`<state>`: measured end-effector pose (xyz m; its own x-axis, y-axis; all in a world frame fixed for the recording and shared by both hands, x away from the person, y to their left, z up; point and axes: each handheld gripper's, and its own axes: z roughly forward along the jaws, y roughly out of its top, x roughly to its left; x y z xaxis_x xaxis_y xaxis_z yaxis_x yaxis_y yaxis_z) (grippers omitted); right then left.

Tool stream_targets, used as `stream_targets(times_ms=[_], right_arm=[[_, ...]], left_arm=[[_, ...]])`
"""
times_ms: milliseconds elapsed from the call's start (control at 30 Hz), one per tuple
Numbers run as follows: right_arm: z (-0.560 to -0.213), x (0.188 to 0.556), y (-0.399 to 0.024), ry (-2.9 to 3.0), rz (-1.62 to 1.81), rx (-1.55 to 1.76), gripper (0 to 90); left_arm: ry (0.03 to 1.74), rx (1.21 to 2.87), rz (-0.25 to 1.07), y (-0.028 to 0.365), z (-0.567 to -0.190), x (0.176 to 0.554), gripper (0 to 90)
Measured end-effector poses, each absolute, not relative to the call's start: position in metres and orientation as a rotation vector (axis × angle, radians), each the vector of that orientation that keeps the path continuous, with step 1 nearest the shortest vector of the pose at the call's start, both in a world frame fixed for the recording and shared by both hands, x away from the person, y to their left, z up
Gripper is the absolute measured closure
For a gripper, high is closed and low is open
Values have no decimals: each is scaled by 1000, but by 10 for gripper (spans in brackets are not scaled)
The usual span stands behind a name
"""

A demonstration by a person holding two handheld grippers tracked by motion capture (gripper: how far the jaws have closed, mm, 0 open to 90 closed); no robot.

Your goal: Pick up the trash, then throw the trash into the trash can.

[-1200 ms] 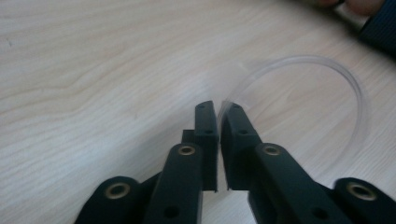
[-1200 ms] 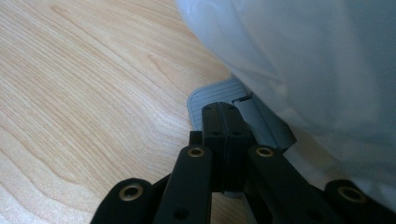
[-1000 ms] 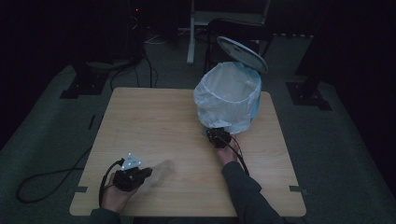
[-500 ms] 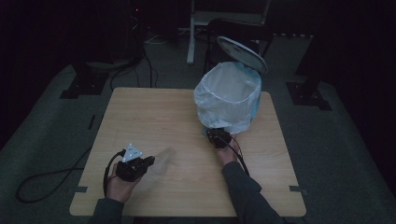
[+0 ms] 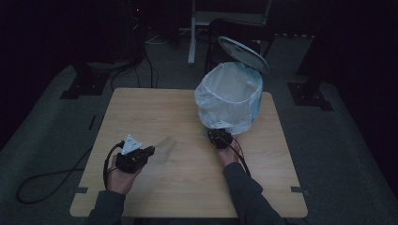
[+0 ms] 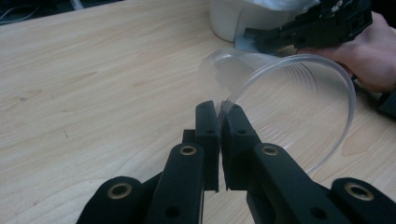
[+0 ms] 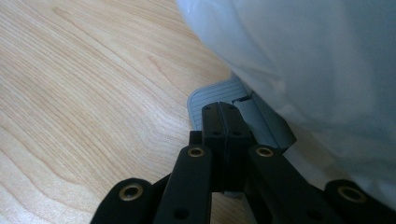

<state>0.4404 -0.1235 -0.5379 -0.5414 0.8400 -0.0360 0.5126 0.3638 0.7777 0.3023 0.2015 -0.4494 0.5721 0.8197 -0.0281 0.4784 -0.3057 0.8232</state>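
The left hand-held gripper [image 6: 218, 119] is clenched on the rim of a clear plastic cup [image 6: 285, 98], which lies on its side, bottom pointing to the far right, towards the bin [image 5: 230, 96]. The right hand-held gripper [image 7: 225, 114], jaws pressed together, presses on the grey pedal [image 7: 219, 95] at the bin's foot, and the lid [image 5: 243, 52] stands open. So I think the cup must travel right and far, up over the bin's rim.

Clear glossy plastic cup [image 6: 285, 93], matt pale wood-grain table [image 5: 155, 108], thin, seemingly plastic bin liner [image 5: 225, 101], ridged grey pedal [image 7: 224, 95]
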Motion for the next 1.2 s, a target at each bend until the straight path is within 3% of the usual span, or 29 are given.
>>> stream_targets(times_ms=[1200], right_arm=[[-539, 440, -124, 2190, 1037, 1173, 900]], left_arm=[[1012, 1902, 568, 202, -420, 329, 872]])
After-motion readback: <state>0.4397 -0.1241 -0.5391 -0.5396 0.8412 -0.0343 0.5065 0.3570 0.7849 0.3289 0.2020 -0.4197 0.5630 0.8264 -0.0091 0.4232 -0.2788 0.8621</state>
